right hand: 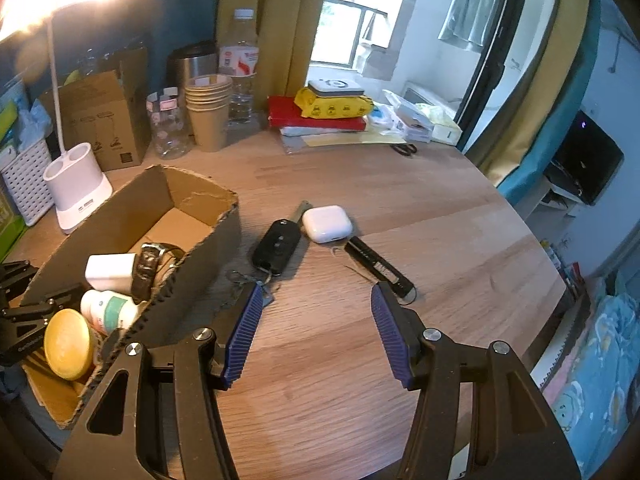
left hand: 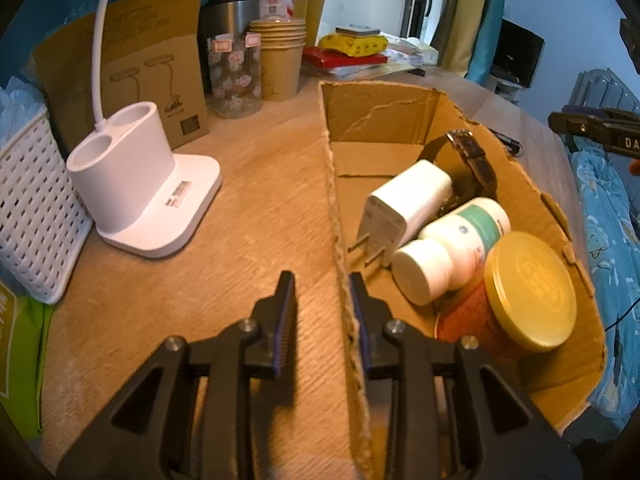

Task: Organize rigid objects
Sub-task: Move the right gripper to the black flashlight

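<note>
An open cardboard box holds a white charger plug, a dark-strapped watch, a white pill bottle and a gold-lidded tin. My left gripper straddles the box's left wall with a gap beside the wall; its grip cannot be judged. My right gripper is open and empty above the table. Beyond it lie a black car key, a white earbud case and a black stick-shaped device.
A white lamp base, a white basket, a lamp carton, a jar, paper cups, a bottle and stacked packets stand along the back. Scissors lie far right. The table edge curves on the right.
</note>
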Motion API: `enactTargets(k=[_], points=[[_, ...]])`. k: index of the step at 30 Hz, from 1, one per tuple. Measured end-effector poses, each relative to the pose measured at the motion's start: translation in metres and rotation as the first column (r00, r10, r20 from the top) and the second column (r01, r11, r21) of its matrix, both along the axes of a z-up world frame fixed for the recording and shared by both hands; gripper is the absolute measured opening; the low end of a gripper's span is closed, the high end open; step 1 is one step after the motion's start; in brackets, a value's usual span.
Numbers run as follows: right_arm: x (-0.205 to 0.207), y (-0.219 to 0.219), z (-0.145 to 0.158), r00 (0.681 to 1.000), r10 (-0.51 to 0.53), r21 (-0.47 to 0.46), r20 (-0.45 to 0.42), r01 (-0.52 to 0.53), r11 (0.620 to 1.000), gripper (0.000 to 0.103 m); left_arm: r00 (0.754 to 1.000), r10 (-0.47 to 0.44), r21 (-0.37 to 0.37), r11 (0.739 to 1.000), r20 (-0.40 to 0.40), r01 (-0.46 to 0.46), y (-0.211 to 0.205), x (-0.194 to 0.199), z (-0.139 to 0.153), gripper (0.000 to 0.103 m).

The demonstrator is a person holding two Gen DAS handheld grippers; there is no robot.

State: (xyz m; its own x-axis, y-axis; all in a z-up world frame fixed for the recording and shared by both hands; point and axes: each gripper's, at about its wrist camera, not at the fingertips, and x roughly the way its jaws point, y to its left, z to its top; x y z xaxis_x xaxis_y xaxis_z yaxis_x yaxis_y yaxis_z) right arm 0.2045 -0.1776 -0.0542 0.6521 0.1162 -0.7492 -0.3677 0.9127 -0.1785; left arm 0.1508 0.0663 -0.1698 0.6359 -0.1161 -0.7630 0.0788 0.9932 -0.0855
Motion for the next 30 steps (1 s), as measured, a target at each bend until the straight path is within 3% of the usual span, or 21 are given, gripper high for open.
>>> enactTargets(k=[19,30], points=[[0.042,-0.046,-0.037,0.993,-0.108,0.029,-0.040,0.109,0.994,0.060,1.000,0.004,0.001,1.000,-0.002,-0.004,0.000,0.000,-0.001,0.030],[0.074,-0.049,-0.058,0.992,-0.109,0.017,-0.059,0.110,0.994,0.060,1.000,0.004,0.001,1.000,-0.001,-0.004,-0.001,0.000,-0.001,0.030]])
